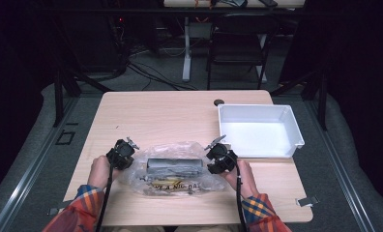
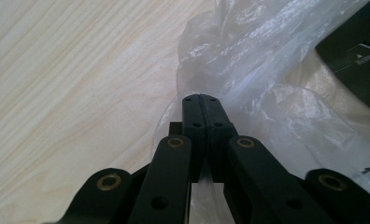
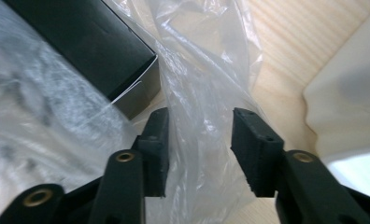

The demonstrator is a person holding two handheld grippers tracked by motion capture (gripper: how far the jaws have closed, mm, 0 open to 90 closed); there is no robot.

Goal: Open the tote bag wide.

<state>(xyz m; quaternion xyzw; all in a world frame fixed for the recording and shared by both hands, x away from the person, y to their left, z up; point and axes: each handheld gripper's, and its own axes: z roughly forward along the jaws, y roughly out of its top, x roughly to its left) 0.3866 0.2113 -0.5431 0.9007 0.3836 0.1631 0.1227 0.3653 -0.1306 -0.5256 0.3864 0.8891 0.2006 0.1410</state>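
Plastic bag (image 1: 172,169) lies at the lower centre of the table (image 1: 155,111), its long axis left to right between both hands, left gripper (image 1: 122,154) clamped on its left edge, right gripper (image 1: 221,158) parted around its right edge.

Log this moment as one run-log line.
left gripper: shut on plastic bag | right gripper: open, bag film between jaws | dark box: inside bag

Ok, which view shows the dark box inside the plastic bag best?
The high view: the whole dark box lies inside the plastic bag. The right gripper view shows one end close up; the left gripper view catches a corner.
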